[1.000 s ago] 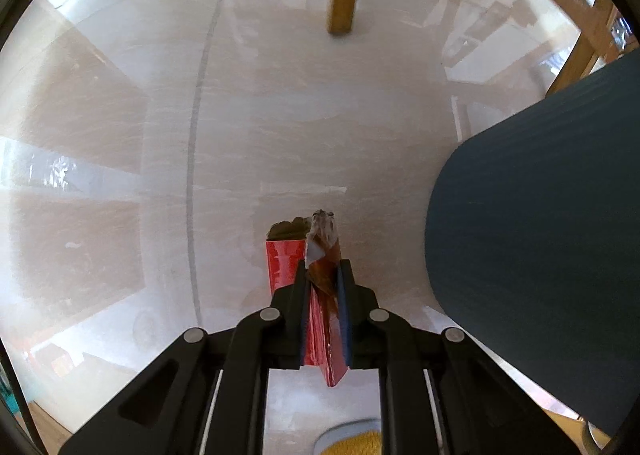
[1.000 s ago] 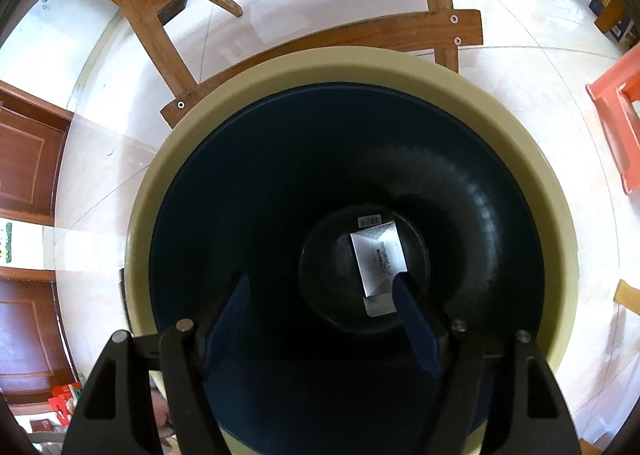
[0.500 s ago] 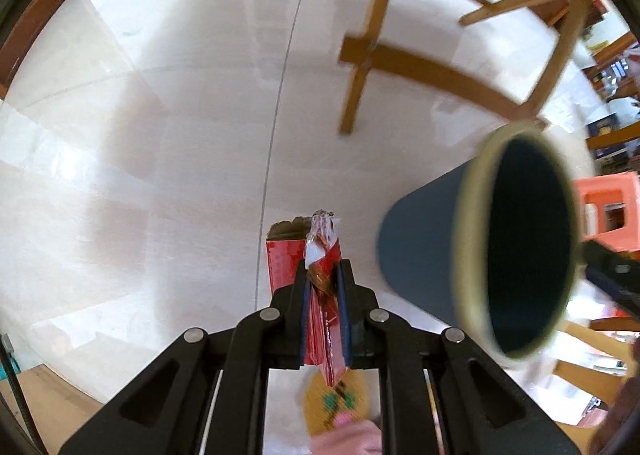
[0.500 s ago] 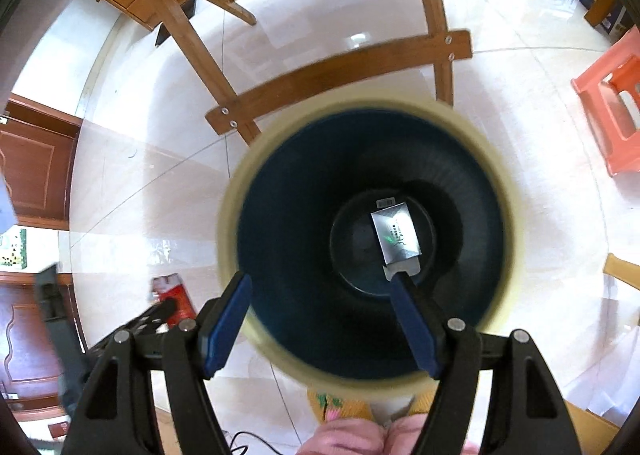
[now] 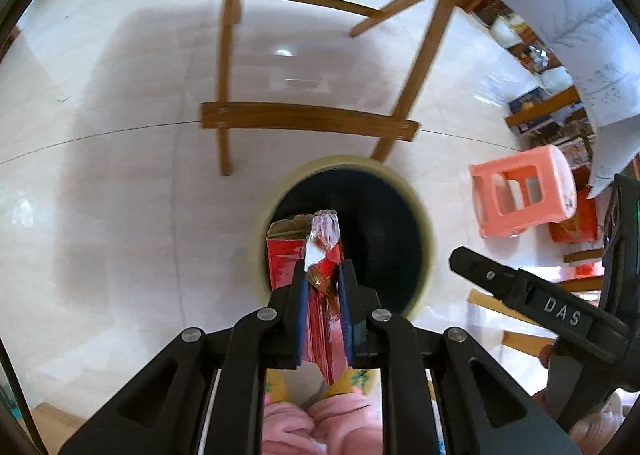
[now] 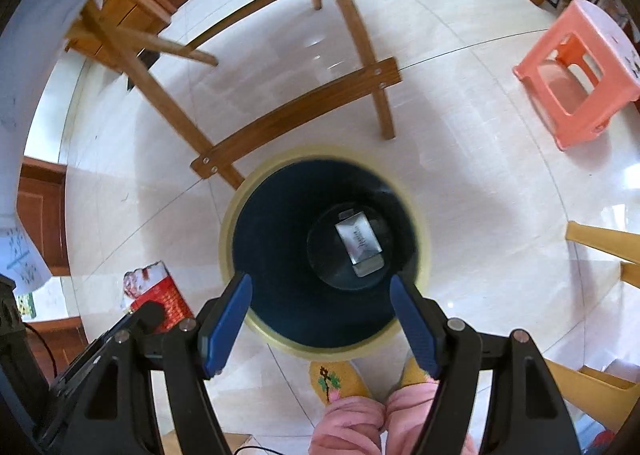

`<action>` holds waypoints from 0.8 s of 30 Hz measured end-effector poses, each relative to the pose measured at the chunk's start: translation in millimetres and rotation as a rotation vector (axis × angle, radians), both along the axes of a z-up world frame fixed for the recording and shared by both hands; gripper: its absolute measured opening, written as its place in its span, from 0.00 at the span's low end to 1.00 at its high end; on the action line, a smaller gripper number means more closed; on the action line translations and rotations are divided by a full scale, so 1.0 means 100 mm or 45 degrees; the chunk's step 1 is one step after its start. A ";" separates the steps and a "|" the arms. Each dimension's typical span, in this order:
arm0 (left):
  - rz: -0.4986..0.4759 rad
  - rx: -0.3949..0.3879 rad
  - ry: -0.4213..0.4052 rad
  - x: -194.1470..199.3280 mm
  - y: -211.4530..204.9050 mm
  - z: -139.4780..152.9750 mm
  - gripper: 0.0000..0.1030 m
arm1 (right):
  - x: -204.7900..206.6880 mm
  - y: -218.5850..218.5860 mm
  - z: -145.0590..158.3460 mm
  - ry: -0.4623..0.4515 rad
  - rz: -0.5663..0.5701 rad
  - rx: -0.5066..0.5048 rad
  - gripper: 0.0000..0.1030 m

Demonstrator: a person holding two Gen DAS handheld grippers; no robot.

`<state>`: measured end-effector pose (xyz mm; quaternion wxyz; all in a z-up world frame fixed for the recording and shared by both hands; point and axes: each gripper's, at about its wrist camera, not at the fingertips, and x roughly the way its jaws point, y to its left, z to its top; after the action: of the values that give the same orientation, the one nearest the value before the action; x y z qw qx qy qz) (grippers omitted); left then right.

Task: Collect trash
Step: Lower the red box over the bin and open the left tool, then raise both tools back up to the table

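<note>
Holding the crumpled red foil wrapper [image 5: 324,287] pinched tight in my left tool [image 5: 323,295], I see it above the near-left part of the rim of the dark blue round bin with a cream rim [image 5: 418,215]; whether it is fully over the mouth I cannot tell, since the right view puts it just left of the rim. My right tool [image 6: 320,319] hangs empty with its jaws wide apart, looking straight down into the bin, where a flat silver packet [image 6: 359,245] lies on the bottom. I judge the drop into the bin is next. If I let go from this height while off-centre, the light wrapper could flutter, clip the rim and land on the pale tiled floor [image 5: 120,175] on the bin's left. It could also cling to a pad and fall late. The wooden chair legs [image 5: 308,121] beyond the bin and the orange plastic stool [image 5: 524,191] to its right stand clear of my path.
</note>
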<state>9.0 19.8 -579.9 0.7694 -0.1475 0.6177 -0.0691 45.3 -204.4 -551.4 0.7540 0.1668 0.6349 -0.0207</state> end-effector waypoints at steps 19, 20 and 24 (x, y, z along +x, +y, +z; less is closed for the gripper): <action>-0.050 0.091 0.032 0.05 -0.28 0.89 0.29 | -0.07 -0.23 0.75 -0.004 -0.038 0.044 0.70; -0.042 0.093 0.017 0.05 -0.28 1.06 0.29 | -0.07 -0.21 0.89 -0.010 -0.020 0.046 0.70; -0.025 0.102 -0.007 0.04 -0.26 1.58 0.29 | -0.06 -0.15 1.39 -0.034 0.040 0.057 0.70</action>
<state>13.1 -6.2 -422.2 0.7755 -0.1105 0.6193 -0.0522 39.4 -219.8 -412.2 0.7589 0.1738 0.6275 0.0075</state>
